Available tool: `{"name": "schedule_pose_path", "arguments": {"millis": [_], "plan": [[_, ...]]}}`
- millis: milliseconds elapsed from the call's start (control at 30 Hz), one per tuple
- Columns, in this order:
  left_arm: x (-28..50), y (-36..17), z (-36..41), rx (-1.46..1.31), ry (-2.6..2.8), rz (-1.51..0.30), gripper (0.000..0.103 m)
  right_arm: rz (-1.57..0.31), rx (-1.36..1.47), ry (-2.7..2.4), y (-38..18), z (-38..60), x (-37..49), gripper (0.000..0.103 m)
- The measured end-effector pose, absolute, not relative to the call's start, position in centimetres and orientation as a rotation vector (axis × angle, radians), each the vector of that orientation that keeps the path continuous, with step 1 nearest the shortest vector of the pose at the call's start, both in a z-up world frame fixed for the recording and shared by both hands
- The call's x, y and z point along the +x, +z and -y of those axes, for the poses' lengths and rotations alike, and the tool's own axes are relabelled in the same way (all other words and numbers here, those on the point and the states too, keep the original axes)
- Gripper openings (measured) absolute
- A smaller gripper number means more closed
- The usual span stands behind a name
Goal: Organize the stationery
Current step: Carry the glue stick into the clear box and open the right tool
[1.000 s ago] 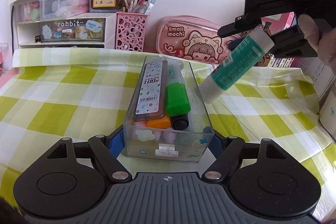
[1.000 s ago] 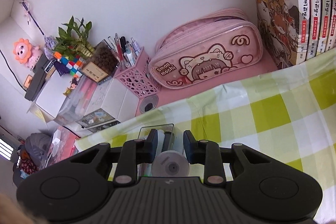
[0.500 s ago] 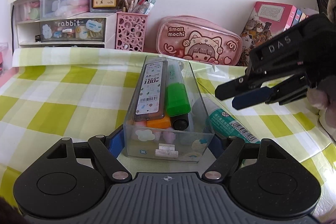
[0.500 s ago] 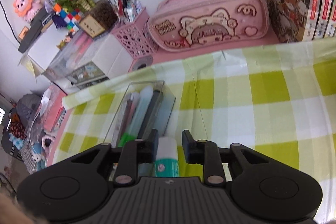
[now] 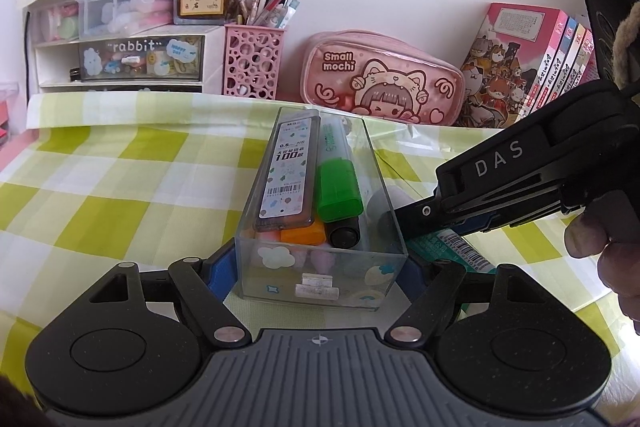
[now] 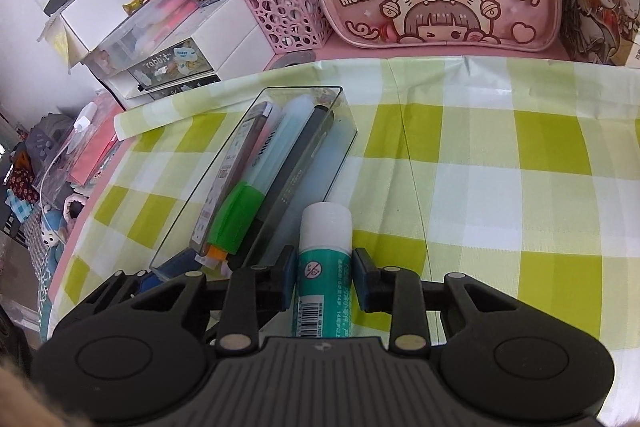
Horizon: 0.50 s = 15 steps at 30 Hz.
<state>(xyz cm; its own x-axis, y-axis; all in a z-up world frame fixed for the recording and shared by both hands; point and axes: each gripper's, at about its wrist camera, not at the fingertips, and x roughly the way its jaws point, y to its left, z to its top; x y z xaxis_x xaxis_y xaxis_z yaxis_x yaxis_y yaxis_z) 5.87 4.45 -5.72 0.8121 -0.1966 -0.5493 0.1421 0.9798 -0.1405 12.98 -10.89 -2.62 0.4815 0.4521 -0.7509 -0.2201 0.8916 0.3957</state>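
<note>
Left view: my left tool (image 5: 320,269) is squeezing the clear box (image 5: 320,247) on the desk (image 5: 120,187). Right view: my right tool (image 6: 325,281) is closing around the glue stick (image 6: 325,247), not pressing it, beside the box.

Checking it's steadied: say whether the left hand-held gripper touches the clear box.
Touching: left wrist view shows the left hand-held gripper pressing both sides of the clear box.

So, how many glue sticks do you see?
1. The glue stick lies on the cloth just outside the clear box, between the right tool's open fingers. Others may hide in the box.
</note>
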Motion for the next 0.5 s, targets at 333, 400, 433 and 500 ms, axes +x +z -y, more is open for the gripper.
{"name": "schedule_pose_path", "arguments": {"millis": [333,400,433,500], "plan": [[5.8,-5.7,-4.5,-0.096,-0.182,-0.596,0.076,-0.931,0.356,0.340,-1.4,12.9,13.1,0.059],[5.8,-5.7,-4.5,-0.096,-0.182,-0.596,0.076,-0.915,0.385,0.327,-0.8,13.5,13.2,0.059],[5.8,-5.7,-4.4,-0.095,-0.182,-0.597,0.076,-0.910,0.399,0.323,-0.6,13.7,13.3,0.059],[5.8,-5.7,-4.4,-0.095,-0.182,-0.597,0.076,-0.891,0.431,0.316,0.0,14.2,13.4,0.059]]}}
